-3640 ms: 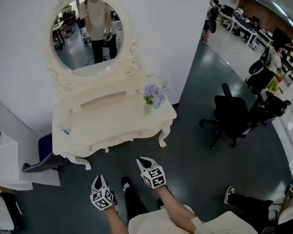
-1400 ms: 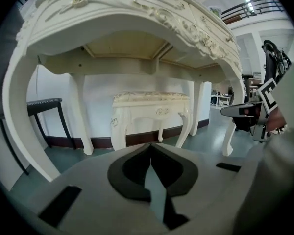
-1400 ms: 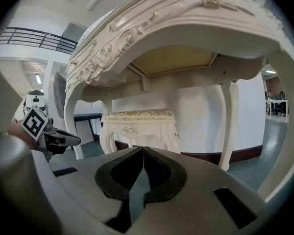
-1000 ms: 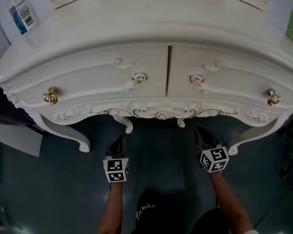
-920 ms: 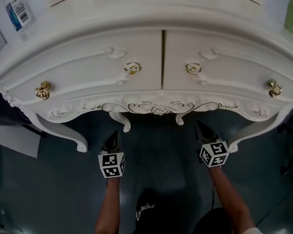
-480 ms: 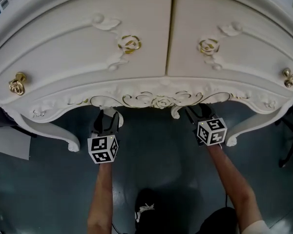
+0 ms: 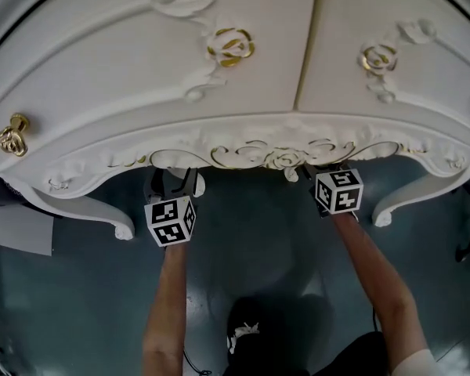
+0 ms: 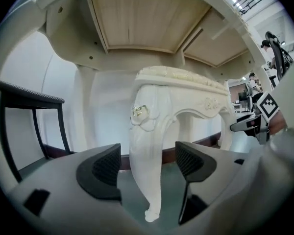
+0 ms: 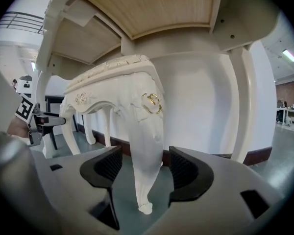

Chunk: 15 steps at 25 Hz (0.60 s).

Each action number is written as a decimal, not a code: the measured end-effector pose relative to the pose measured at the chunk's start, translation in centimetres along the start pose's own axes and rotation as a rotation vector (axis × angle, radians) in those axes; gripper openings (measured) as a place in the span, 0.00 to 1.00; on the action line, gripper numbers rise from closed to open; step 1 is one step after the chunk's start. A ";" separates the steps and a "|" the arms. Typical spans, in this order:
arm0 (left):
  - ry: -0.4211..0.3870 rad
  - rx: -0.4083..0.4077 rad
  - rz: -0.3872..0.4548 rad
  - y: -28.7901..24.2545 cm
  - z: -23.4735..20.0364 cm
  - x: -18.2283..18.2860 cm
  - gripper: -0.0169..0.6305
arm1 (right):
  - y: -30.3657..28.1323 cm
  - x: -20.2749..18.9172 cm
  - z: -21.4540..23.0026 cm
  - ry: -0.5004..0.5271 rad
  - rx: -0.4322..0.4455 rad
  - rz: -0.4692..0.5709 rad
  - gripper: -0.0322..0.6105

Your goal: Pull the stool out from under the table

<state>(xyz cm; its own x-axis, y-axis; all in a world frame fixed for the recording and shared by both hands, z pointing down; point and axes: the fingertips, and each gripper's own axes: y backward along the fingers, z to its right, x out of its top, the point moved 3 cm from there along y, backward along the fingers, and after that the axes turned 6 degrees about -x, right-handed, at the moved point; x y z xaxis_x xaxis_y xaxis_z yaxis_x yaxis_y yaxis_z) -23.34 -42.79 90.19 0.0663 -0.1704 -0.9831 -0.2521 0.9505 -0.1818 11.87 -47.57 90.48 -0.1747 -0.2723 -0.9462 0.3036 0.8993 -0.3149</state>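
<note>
Dark floor [image 7: 266,245] runs under the white table [image 7: 219,108], where the stool [image 8: 186,82] stands tucked in. Both the left claw [image 8: 148,166] and the right claw [image 9: 139,169] have just been opening and now gape wide. Each has a front leg [image 8: 146,131] of the stool between its pads, ungripped. Those legs are curved and tapered, so a grip may slip, and an uneven pull could swing the stool against the table.

Dark grey-green floor [image 7: 266,241], white table legs [image 7: 88,208] and carved stool legs [image 8: 147,173] standing on it
</note>
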 end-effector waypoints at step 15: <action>-0.001 0.003 -0.015 -0.4 0.2 0.2 0.40 | 1.1 -0.9 0.1 0.021 -0.069 -0.028 0.41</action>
<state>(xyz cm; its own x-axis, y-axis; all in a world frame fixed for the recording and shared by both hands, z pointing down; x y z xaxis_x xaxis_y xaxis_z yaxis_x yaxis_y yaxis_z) -23.06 -43.16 90.08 0.0706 -0.1848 -0.9802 -0.2484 0.9485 -0.1967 12.44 -46.31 90.98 -0.2018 -0.2914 -0.9351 0.2331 0.9130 -0.3348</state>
